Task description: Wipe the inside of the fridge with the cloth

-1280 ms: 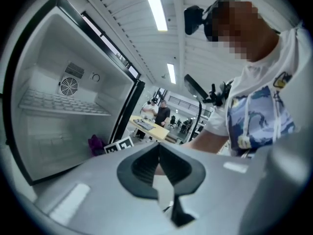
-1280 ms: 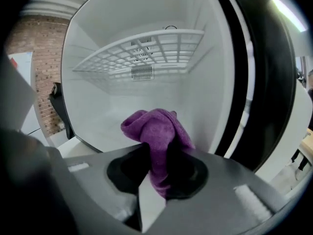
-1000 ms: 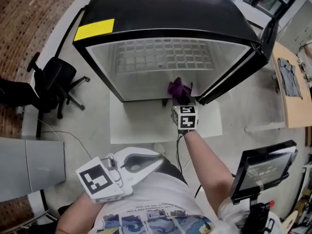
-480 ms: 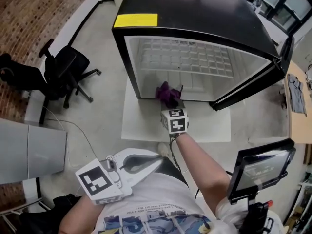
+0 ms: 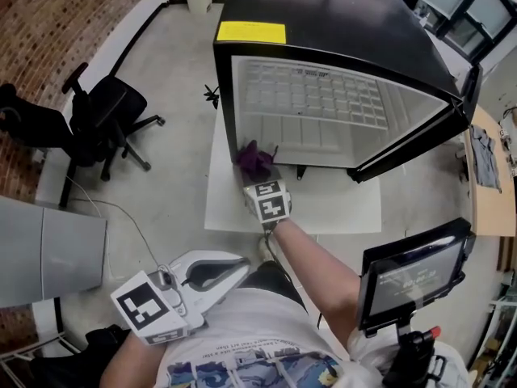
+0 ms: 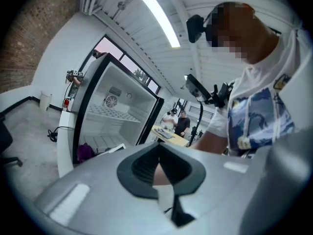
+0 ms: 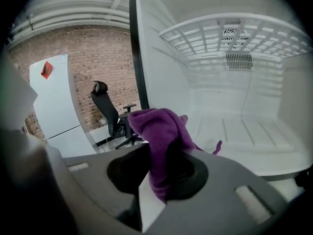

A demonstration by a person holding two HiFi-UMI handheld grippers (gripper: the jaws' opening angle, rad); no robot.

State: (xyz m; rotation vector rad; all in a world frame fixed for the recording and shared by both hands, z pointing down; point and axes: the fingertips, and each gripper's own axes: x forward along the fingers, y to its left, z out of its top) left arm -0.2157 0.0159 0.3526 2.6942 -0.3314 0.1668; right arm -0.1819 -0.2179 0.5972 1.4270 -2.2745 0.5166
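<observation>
- Head view: the fridge [image 5: 339, 31] stands open in the upper half of the frame, with its white inside and 1 wire shelf [image 5: 311, 87] showing.
- The right hand-held gripper [image 5: 258, 175] reaches to the lower left corner of the opening and is clamped on the purple cloth [image 5: 254, 159].
- The left hand-held gripper [image 5: 241, 263] hangs at the lower left of the frame, close to the person's body and well apart from the fridge. It takes no part in the wipe.
- Left gripper view: the left hand-held gripper [image 6: 161, 177] has its jaws together with nothing between them. The fridge [image 6: 112, 111] sits left of centre, with the cloth [image 6: 84, 152] a small purple spot at its bottom edge.
- Right gripper view: the right hand-held gripper [image 7: 156, 180] pinches the cloth [image 7: 161, 136], which is bunched upward between the 2 jaws.
- The black front edge of the fridge runs just left of the cloth, and the white floor of the fridge [image 7: 254, 141] spreads to the right. Whether the cloth touches a surface cannot be told.
- Step in hand, as I judge it: wiping low at the front left of the inside.
- The next move calls for pressing the cloth flat on the floor or left wall [image 7: 161, 72] and sweeping inward, keeping the grip firm so the cloth does not slip free.
</observation>
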